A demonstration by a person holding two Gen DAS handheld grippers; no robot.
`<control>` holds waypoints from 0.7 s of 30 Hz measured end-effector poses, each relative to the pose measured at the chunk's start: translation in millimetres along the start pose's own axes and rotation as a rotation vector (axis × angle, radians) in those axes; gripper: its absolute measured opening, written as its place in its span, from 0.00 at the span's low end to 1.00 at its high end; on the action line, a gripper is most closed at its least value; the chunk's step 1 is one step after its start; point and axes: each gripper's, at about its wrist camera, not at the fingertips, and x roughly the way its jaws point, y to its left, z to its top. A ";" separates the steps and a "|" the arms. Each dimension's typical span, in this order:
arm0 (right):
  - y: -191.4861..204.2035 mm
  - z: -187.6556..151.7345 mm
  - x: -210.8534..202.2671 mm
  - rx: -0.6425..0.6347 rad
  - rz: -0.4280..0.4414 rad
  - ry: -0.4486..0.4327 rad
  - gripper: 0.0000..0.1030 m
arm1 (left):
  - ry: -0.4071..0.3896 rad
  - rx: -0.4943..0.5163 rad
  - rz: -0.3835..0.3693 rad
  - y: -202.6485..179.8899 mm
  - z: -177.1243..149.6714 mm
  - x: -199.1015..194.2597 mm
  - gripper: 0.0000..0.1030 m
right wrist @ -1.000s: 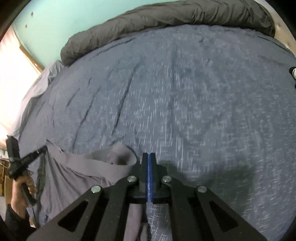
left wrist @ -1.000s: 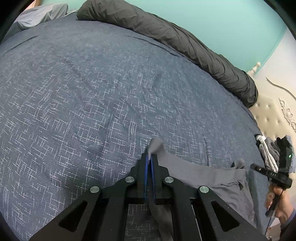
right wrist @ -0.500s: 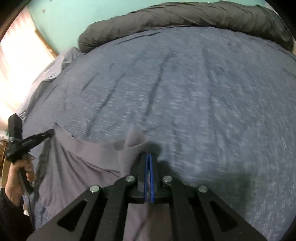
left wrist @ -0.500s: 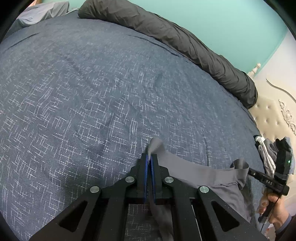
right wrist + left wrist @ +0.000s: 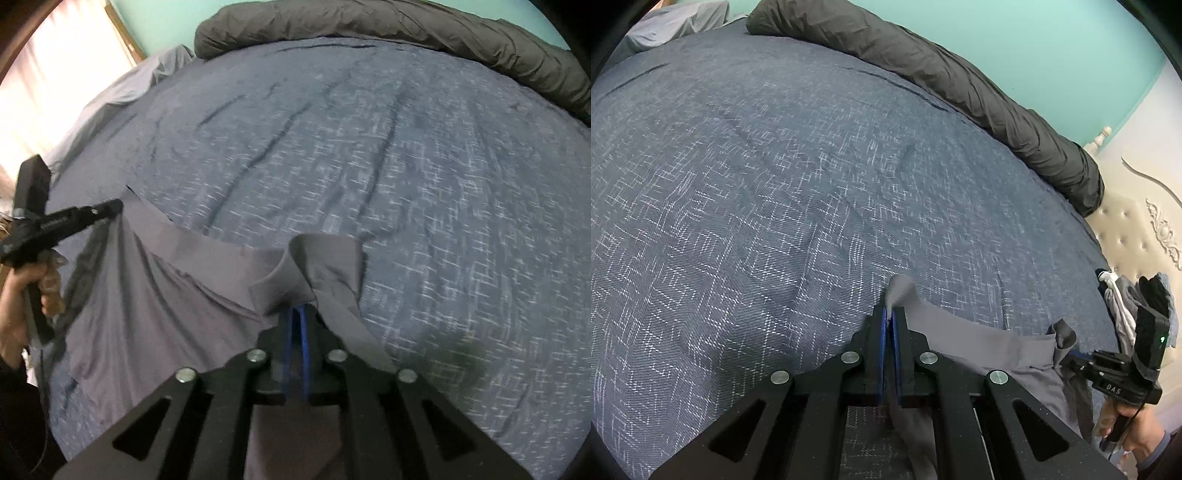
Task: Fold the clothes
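A grey garment [image 5: 975, 343] hangs stretched between my two grippers, just above the blue patterned bedspread [image 5: 775, 184]. My left gripper [image 5: 889, 314] is shut on one corner of it, a tuft sticking out past the tips. My right gripper [image 5: 295, 314] is shut on the other corner, with the cloth [image 5: 147, 295] bunched over its tips. The right gripper also shows in the left wrist view [image 5: 1075, 356]. The left gripper also shows in the right wrist view [image 5: 110, 206]. The garment's lower part drapes out of sight below.
A rolled dark grey duvet [image 5: 960, 85] lies along the bed's far edge by the teal wall. A pile of clothes [image 5: 1126, 299] sits near the cream tufted headboard [image 5: 1137, 236]. A light grey sheet [image 5: 122, 88] lies beside a bright window.
The right gripper has swung and lifted its corner, so the garment now spreads wider between the grippers. The left gripper has hardly moved.
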 end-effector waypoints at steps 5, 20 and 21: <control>-14.2 5.4 -29.3 0.085 0.048 -0.137 0.27 | 0.000 -0.003 -0.001 1.8 -1.4 -1.2 0.03; 7.0 10.9 19.4 -0.045 -0.047 0.030 0.29 | 0.004 -0.004 -0.003 1.8 1.0 7.0 0.03; 8.2 11.3 19.7 -0.053 -0.050 0.028 0.29 | 0.004 -0.006 -0.004 3.3 1.6 6.7 0.03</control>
